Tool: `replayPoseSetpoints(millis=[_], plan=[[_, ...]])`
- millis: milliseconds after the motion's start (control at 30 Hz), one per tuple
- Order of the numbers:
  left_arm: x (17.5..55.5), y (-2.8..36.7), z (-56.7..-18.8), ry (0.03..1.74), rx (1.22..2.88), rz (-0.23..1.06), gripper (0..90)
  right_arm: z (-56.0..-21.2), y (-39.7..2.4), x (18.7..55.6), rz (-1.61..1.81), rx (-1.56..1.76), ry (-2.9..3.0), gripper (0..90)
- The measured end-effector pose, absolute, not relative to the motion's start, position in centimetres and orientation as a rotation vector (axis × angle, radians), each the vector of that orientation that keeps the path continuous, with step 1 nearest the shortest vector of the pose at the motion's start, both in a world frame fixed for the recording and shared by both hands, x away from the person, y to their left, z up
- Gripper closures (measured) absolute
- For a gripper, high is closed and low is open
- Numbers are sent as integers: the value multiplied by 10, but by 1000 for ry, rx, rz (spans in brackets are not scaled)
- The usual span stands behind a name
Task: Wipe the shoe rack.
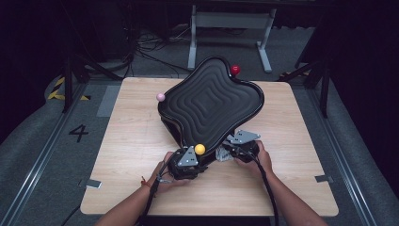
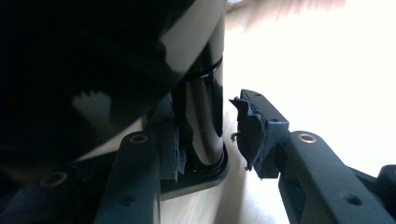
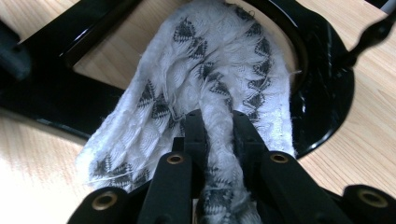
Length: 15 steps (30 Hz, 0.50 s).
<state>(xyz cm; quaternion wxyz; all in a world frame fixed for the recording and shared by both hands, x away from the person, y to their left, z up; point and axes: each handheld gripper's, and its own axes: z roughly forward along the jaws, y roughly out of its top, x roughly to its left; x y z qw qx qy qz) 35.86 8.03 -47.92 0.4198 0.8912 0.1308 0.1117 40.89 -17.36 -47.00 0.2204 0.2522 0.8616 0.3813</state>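
At the near edge of the wooden table, the right gripper is clenched on a white cloth with a dark woven pattern: a bunched fold of it is pinched between the two black jaws, and the rest fans out beyond them over the glossy black base of the stand. In the high view that gripper sits just under the front rim of the black ridged tray, with the cloth a small pale wad beside it. The left gripper stands released: its jaws are parted around the black post, one pad close against it, the other clear of it. A yellow ball sits at the tray's near rim, beside the left gripper; farther off, a pink ball and a red ball mark the left and far rim.
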Motion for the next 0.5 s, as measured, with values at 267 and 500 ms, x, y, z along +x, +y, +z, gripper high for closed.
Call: replayPoseSetpoints(millis=[267, 500], plan=[[352, 87, -479, 294, 2254, 273, 569, -471, -179, 410, 1062, 708, 2381, 798], [349, 112, -479, 303, 2278, 262, 508, -470, -179, 410, 1053, 698, 2383, 798]])
